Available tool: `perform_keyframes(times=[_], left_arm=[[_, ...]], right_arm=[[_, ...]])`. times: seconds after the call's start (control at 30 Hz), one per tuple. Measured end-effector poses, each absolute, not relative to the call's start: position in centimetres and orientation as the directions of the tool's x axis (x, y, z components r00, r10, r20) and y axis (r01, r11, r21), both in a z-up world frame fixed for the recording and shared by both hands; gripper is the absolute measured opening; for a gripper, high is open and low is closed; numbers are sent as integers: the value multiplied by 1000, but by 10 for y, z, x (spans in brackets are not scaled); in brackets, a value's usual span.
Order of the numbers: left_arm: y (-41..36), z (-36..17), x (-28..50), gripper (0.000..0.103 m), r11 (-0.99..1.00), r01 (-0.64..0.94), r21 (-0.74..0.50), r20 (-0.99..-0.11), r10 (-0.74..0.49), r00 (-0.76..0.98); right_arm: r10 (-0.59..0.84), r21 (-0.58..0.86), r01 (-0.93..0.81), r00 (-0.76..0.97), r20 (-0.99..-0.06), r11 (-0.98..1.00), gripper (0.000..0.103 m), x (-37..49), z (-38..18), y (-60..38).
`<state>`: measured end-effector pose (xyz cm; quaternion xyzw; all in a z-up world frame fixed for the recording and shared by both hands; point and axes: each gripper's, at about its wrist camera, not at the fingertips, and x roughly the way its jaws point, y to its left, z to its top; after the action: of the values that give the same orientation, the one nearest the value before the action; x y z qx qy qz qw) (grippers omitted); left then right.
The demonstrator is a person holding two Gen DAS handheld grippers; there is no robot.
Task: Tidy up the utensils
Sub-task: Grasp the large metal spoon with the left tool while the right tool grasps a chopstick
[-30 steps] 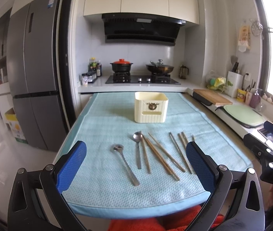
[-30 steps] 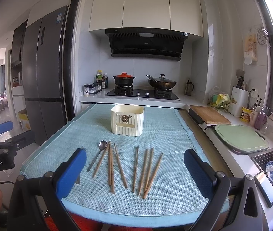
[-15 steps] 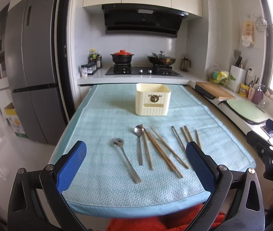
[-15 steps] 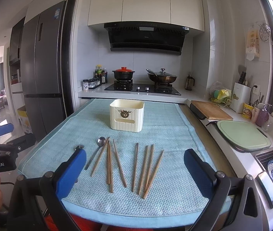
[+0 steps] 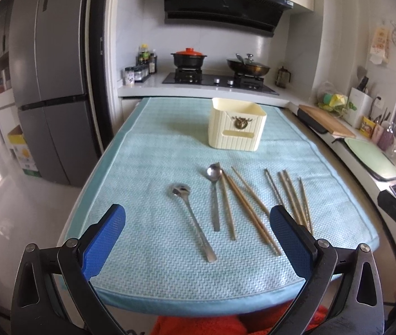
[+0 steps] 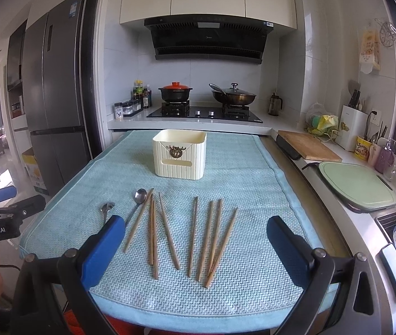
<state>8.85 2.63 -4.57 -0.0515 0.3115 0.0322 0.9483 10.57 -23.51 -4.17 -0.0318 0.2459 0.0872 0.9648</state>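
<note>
Blue-padded, the left gripper (image 5: 195, 240) hangs with its fingers spread wide and empty above the near edge of the teal mat (image 5: 153, 150); the right gripper (image 6: 196, 247) is likewise apart and holds nothing. Between the left fingers lie 2 metal spoons (image 5: 195, 220). Wooden chopsticks (image 6: 211, 237) lie in 2 loose groups between the right fingers. Beyond both, the cream utensil holder (image 6: 180, 154) stands upright on the mat.
</note>
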Motion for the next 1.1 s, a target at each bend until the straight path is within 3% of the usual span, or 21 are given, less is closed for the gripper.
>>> perform_keyframes(times=[0.3, 0.43, 0.57, 0.77, 1.1], left_arm=[[37, -71, 130, 103, 989, -132, -63, -654, 59, 754], [47, -89, 154, 103, 987, -139, -81, -696, 44, 717], [60, -108, 180, 103, 981, -155, -113, -737, 22, 676], [69, -140, 216, 102, 977, -182, -116, -788, 21, 615], [64, -187, 268, 102, 974, -217, -63, -859, 57, 509]], right_arm=[[108, 4, -123, 853, -511, 992, 103, 148, -64, -263], [93, 39, -86, 809, -580, 996, 102, 181, -89, -281], [94, 87, -49, 751, -653, 995, 79, 204, -113, -295], [123, 133, -39, 694, -709, 990, 70, 222, -135, -300], [157, 182, -22, 610, -777, 983, 66, 267, -164, -313]])
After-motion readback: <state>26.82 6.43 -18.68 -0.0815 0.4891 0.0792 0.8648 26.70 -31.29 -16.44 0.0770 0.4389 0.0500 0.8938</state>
